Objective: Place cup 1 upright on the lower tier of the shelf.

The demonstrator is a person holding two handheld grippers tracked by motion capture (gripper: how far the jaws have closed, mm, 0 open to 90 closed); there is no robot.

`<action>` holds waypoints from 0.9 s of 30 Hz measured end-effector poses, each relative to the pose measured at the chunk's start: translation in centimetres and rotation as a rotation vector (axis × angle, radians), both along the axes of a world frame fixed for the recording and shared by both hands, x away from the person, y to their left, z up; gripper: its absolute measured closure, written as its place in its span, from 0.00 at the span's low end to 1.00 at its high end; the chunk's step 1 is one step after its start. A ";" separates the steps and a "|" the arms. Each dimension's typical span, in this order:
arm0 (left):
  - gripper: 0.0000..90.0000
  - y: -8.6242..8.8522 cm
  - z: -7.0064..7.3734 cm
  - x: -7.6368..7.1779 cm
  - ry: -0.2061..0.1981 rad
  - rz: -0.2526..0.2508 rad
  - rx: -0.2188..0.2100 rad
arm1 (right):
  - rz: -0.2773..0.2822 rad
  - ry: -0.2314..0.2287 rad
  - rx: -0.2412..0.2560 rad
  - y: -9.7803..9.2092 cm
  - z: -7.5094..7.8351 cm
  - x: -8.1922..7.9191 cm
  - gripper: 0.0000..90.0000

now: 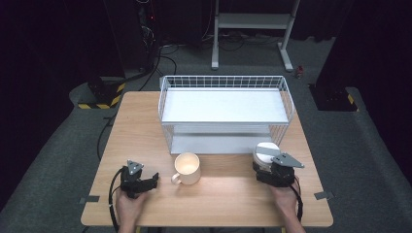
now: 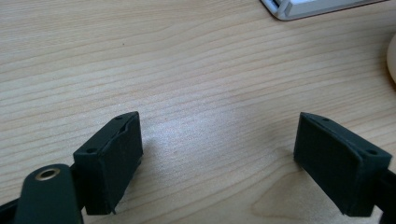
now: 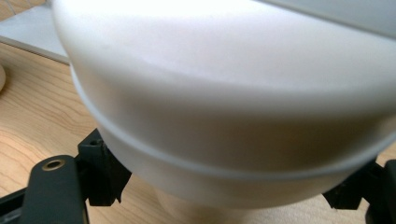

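A white bowl (image 1: 266, 151) stands on the wooden table (image 1: 218, 194) at the right, just in front of the wire rack. My right gripper (image 1: 265, 167) is closed around it; in the right gripper view the bowl (image 3: 224, 93) looms close, with a black jaw pressed against each side of its lower wall. A cream mug (image 1: 187, 168) sits upright at the table's middle, handle toward the front left. My left gripper (image 1: 148, 182) rests low at the front left, open, and in the left gripper view the left gripper (image 2: 219, 154) has bare wood between its jaws.
A white wire rack (image 1: 223, 77) with two shelves stands at the back middle of the table; its base corner (image 2: 299, 7) appears in the left gripper view. Bare wood lies between the mug and each gripper. Cables and a metal stand are on the floor behind.
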State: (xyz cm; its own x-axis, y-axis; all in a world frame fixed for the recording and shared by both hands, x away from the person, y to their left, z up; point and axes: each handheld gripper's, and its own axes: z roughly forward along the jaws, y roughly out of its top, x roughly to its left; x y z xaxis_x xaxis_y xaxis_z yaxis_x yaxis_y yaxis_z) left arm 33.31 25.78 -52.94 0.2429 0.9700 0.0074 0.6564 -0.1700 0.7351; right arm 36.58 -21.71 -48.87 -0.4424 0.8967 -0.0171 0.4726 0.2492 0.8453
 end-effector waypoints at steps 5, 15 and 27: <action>0.17 0.0 0.0 0.0 0.000 0.000 0.000 | 0.013 -0.003 0.003 0.4 0.4 0.4 0.21; 0.17 0.0 0.0 0.0 0.000 0.000 0.000 | 0.033 0.010 0.009 1.1 0.6 1.2 0.21; 0.18 0.0 0.0 0.0 0.001 0.001 0.000 | 0.046 0.018 0.018 2.0 1.5 2.7 0.21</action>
State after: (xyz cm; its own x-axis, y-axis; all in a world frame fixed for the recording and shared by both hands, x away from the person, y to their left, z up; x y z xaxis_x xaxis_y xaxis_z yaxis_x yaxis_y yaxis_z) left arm 33.32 25.77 -52.93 0.2417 0.9703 0.0067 0.6574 -0.1689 0.7344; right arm 39.29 -19.70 -47.42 -0.4829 0.8757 0.0074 0.4763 0.2556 0.8413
